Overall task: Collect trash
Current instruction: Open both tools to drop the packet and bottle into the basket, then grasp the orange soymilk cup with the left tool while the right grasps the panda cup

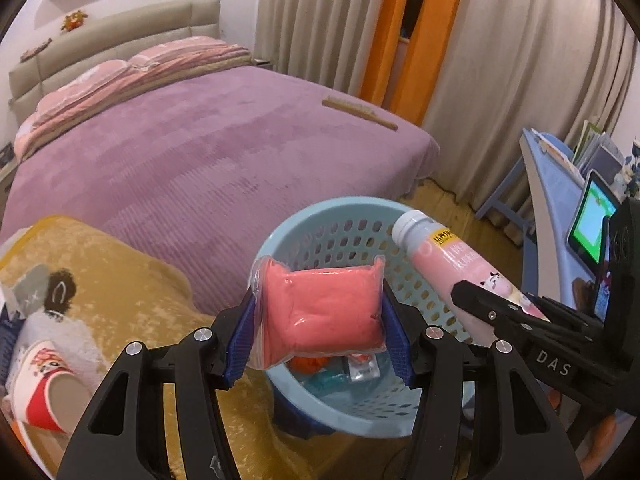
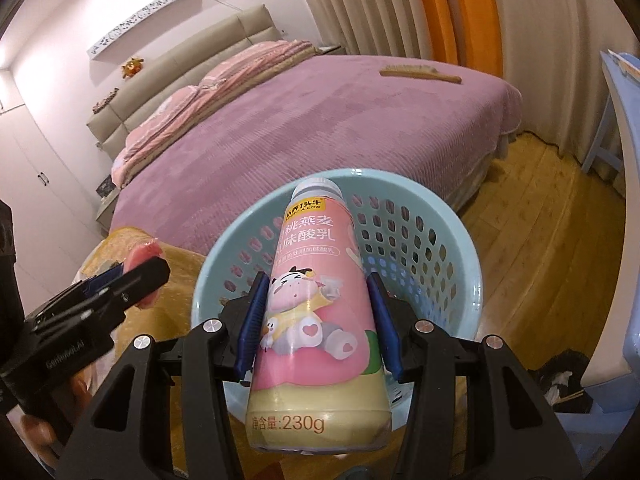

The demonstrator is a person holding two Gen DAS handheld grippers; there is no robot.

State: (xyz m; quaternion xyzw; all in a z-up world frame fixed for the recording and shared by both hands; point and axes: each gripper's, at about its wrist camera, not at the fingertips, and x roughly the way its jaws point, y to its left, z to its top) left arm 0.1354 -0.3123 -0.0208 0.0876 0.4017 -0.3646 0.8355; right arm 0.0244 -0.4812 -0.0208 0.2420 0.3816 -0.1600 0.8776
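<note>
My left gripper (image 1: 320,312) is shut on a pink packet in clear wrap (image 1: 324,312), held over the near rim of a light blue perforated basket (image 1: 360,212). Several wrappers (image 1: 348,368) lie in the basket's bottom. My right gripper (image 2: 316,320) is shut on a pink yogurt bottle (image 2: 316,300) with a white cap, held over the basket (image 2: 448,216). In the left wrist view the bottle (image 1: 452,260) and right gripper (image 1: 500,312) come in from the right. In the right wrist view the left gripper (image 2: 120,284) with the packet (image 2: 140,256) is at the left.
A yellow blanket (image 1: 120,280) lies left of the basket with a red and white paper cup (image 1: 44,384) on it. A bed with a purple cover (image 1: 220,152) is behind, a brush (image 1: 360,114) on it. A blue desk with a tablet (image 1: 592,216) stands right.
</note>
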